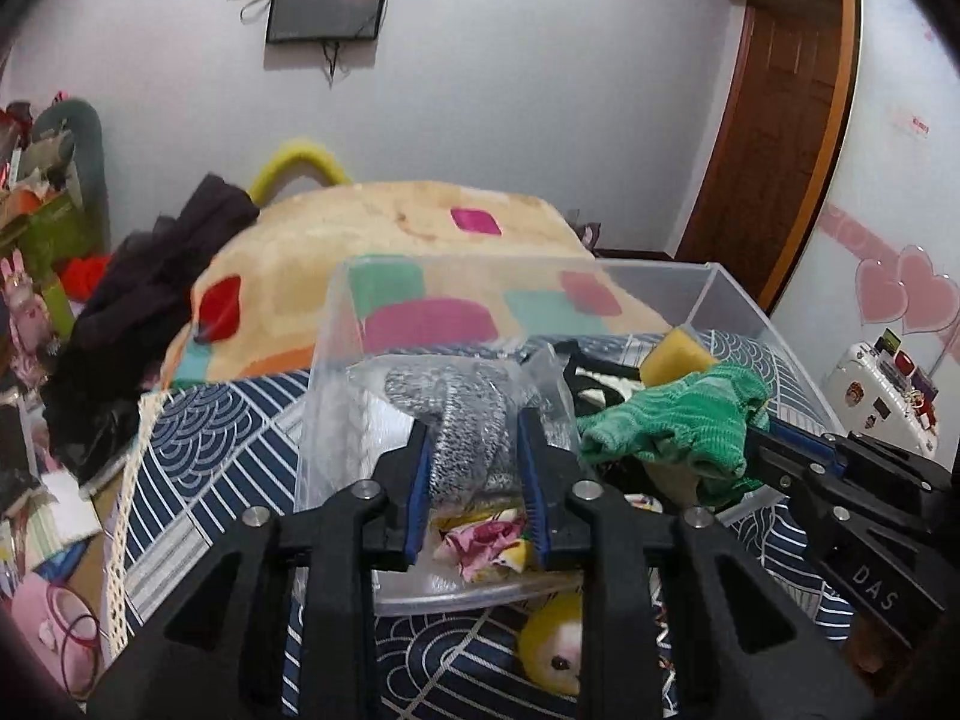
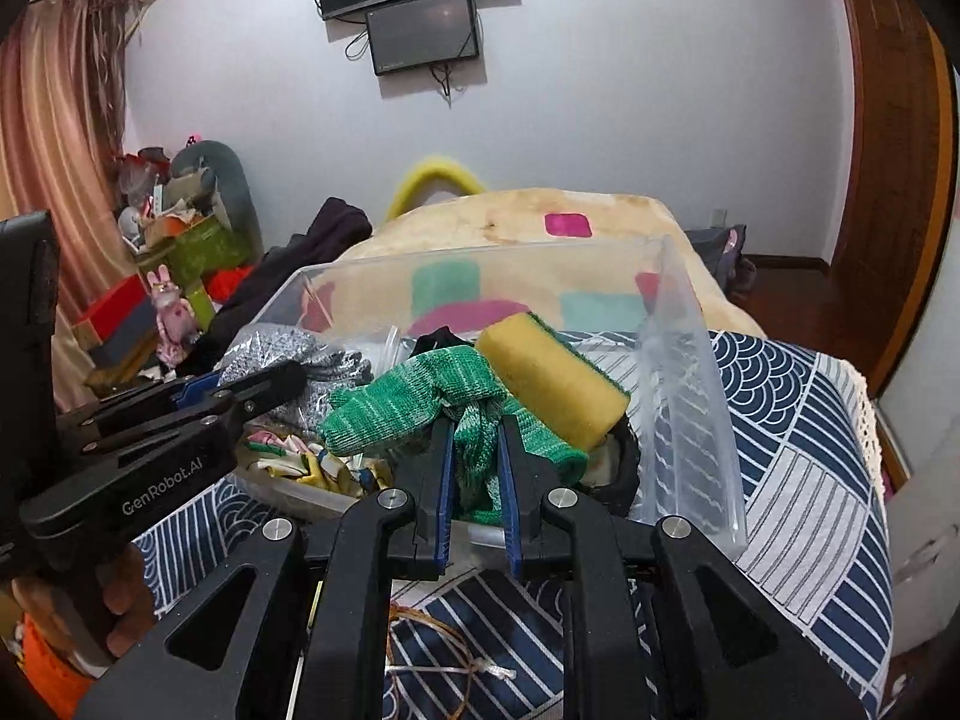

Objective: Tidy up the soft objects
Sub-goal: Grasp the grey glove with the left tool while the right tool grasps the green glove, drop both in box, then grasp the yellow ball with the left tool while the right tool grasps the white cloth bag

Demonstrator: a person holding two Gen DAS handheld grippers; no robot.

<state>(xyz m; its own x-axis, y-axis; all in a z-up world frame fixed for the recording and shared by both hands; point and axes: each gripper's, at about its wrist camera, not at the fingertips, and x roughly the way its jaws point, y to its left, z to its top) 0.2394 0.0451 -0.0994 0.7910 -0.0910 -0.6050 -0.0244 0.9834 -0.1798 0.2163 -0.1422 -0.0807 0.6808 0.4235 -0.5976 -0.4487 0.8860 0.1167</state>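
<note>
A clear plastic bin [image 1: 738, 294] [image 2: 690, 396] stands on the patterned bedspread. My left gripper [image 1: 474, 432] is shut on a grey knit item in a clear plastic bag [image 1: 462, 414], held over the bin's left side; the gripper also shows in the right wrist view [image 2: 282, 378]. My right gripper [image 2: 474, 432] is shut on a green knit cloth [image 2: 420, 402] [image 1: 672, 426], held over the bin's right side. A yellow sponge [image 2: 552, 384] [image 1: 675, 357] lies in the bin behind the cloth. Floral fabric [image 1: 486, 540] [image 2: 312, 462] lies on the bin floor.
A yellow plush toy [image 1: 555, 642] lies on the bedspread in front of the bin. A folded cream blanket with coloured patches [image 1: 384, 240] is behind it. Dark clothes [image 1: 138, 312] pile at the left. Cord [image 2: 444, 654] lies near my right gripper.
</note>
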